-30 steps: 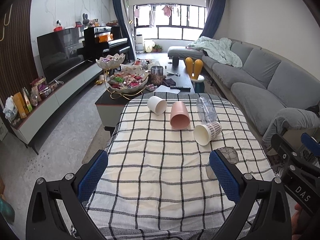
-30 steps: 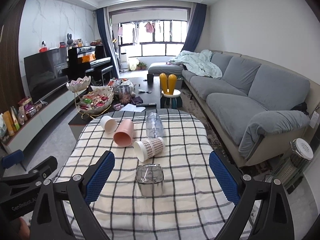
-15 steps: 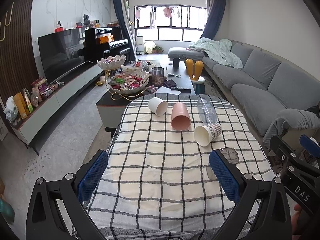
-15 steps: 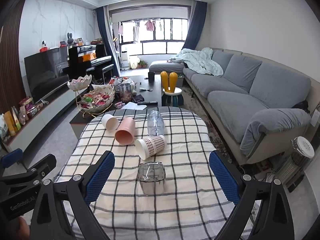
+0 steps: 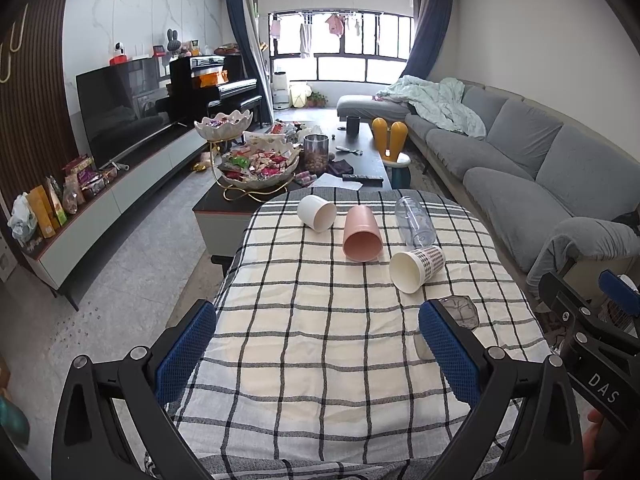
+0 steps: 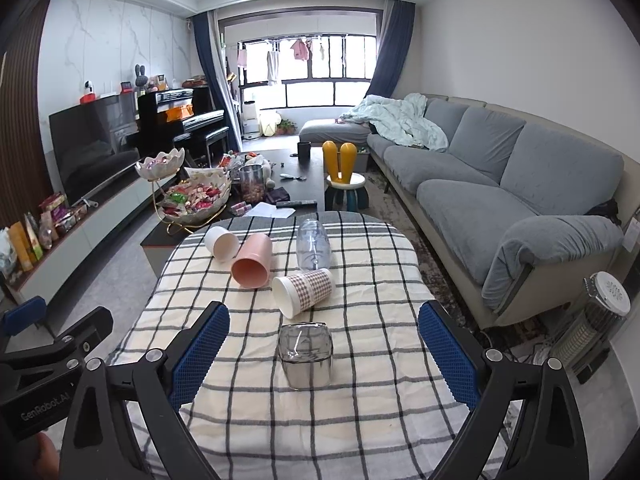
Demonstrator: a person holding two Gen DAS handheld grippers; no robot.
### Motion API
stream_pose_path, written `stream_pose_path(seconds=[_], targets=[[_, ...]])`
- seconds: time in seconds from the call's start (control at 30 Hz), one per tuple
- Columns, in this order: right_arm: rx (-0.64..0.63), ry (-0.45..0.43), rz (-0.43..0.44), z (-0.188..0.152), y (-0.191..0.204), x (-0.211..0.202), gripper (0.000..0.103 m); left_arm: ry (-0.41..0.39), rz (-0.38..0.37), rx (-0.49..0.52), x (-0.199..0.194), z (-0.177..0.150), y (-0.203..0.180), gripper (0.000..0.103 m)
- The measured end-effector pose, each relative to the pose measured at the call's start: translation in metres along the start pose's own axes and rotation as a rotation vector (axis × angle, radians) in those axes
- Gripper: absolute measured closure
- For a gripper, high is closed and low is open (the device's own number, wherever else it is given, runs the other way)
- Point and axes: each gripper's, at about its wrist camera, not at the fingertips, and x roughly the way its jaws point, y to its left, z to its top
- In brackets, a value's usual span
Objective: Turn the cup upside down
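Several cups sit on a table with a checked cloth [image 5: 320,320]. A white cup [image 5: 317,213], a pink cup [image 5: 361,239], a clear cup [image 5: 414,222] and a plaid paper cup [image 5: 416,268] lie on their sides at the far half. A square clear glass cup [image 6: 306,354] stands upright nearer, straight ahead of my right gripper [image 6: 324,354]; in the left wrist view this glass [image 5: 460,312] is partly hidden behind the right finger. My left gripper [image 5: 316,354] is open and empty over the near half of the cloth. The right gripper is open and empty.
A coffee table [image 5: 360,160] with a snack bowl stand [image 5: 256,164] and a jar lies beyond the table. A grey sofa [image 6: 500,184] runs along the right. A TV unit [image 5: 120,184] is on the left. A heater [image 6: 596,320] stands at the right.
Both grippers have drifted slightly forward toward the cups; the glass cup sits a little closer to the right gripper. Nothing was grasped.
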Motion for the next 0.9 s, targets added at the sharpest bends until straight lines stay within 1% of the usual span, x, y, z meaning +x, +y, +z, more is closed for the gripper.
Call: stream_pose_path(seconds=[0.9], targets=[[0.002, 0.006, 0.003, 0.0008, -0.0004, 0.0003, 0.007, -0.001, 0.002, 0.025, -0.0001, -0.0007, 0.0003, 0.0]])
